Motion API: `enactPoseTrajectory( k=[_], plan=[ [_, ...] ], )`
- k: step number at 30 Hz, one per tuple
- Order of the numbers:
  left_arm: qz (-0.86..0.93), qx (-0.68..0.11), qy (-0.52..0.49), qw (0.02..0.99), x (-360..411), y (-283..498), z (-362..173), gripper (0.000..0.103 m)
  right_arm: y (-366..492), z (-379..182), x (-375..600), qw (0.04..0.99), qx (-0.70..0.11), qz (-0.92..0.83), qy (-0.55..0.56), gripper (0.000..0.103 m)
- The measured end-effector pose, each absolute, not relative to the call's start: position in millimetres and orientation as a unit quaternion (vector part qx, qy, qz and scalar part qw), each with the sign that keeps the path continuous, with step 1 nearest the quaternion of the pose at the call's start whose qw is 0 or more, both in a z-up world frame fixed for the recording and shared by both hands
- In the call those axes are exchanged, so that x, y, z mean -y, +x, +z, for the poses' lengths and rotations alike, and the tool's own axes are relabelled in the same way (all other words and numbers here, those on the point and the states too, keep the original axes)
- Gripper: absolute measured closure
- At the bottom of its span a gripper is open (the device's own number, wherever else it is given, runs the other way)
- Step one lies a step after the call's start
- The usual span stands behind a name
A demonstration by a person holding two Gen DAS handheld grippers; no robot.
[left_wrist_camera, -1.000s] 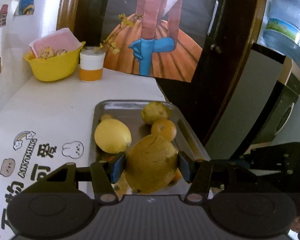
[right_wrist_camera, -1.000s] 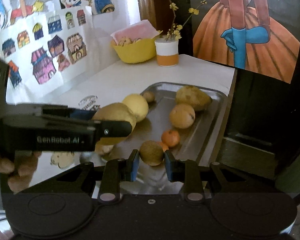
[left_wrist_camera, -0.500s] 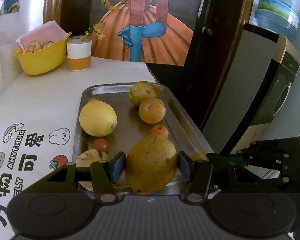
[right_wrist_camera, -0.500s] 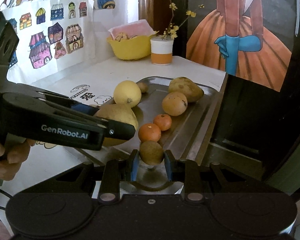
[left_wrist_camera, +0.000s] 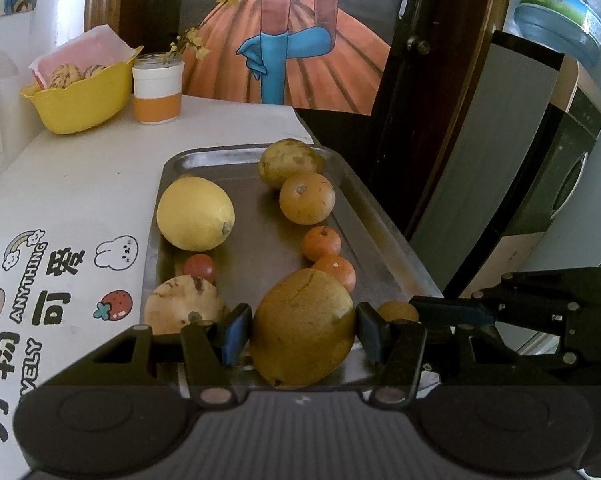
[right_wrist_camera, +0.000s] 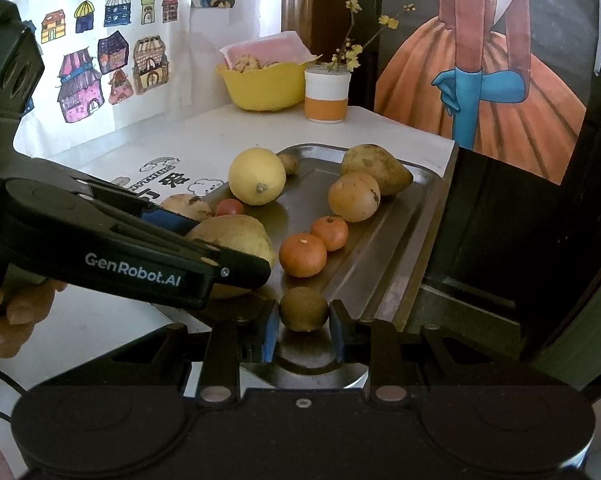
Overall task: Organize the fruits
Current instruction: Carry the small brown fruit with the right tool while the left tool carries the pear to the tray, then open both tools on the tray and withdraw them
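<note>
A steel tray point(left_wrist_camera: 380, 224) point(right_wrist_camera: 416, 224) on the white table holds a yellow lemon point(left_wrist_camera: 195, 214) point(right_wrist_camera: 256, 176), a pear point(left_wrist_camera: 290, 162) point(right_wrist_camera: 376, 168), an orange point(left_wrist_camera: 306, 198) point(right_wrist_camera: 353, 196), two mandarins point(left_wrist_camera: 321, 243) point(right_wrist_camera: 302, 254), a small tomato point(left_wrist_camera: 199, 267) and a pale fruit point(left_wrist_camera: 182, 304). My left gripper point(left_wrist_camera: 302, 330) is shut on a large brownish pear point(left_wrist_camera: 304, 326) point(right_wrist_camera: 236, 240) over the tray's near end. My right gripper point(right_wrist_camera: 303, 322) is shut on a small brown round fruit point(right_wrist_camera: 303, 308) point(left_wrist_camera: 396, 312) at the tray's near right edge.
A yellow bowl point(left_wrist_camera: 80, 96) point(right_wrist_camera: 262, 86) of snacks and a white-orange cup point(left_wrist_camera: 156, 92) point(right_wrist_camera: 326, 94) with yellow flowers stand at the table's back. The table edge point(left_wrist_camera: 304, 128) drops off right of the tray toward a dark door point(left_wrist_camera: 428, 120). A hand point(right_wrist_camera: 4, 320) grips the left tool.
Both grippers have drawn back toward the tray's near end, still holding their fruits. More of the tray's fruit has come into view.
</note>
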State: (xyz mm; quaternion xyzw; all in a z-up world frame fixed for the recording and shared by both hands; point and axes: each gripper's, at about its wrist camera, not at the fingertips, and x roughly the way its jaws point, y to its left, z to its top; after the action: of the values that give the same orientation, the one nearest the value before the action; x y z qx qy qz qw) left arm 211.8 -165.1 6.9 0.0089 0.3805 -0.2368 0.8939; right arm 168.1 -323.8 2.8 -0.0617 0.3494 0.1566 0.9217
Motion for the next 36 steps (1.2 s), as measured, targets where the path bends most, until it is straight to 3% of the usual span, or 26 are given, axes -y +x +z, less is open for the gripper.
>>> enactPoseTrajectory(
  k=[8,19,36],
  plan=[
    [-0.237,-0.382,0.007,0.893,164.9,212.3,7.3,0.042,167.6,2.0,325.6,0.923,-0.349,0.155,-0.055,0.072],
    [-0.246,-0.365,-0.016,0.898,155.4,203.9,13.1,0.038,155.3,6.0,328.3,0.93,-0.337,0.144,-0.032,0.048],
    [-0.205,-0.287,-0.067,0.933,113.1,163.9,49.2,0.003,98.7,44.8,332.2,0.961,-0.263,0.087,0.015,0.011]
  ],
)
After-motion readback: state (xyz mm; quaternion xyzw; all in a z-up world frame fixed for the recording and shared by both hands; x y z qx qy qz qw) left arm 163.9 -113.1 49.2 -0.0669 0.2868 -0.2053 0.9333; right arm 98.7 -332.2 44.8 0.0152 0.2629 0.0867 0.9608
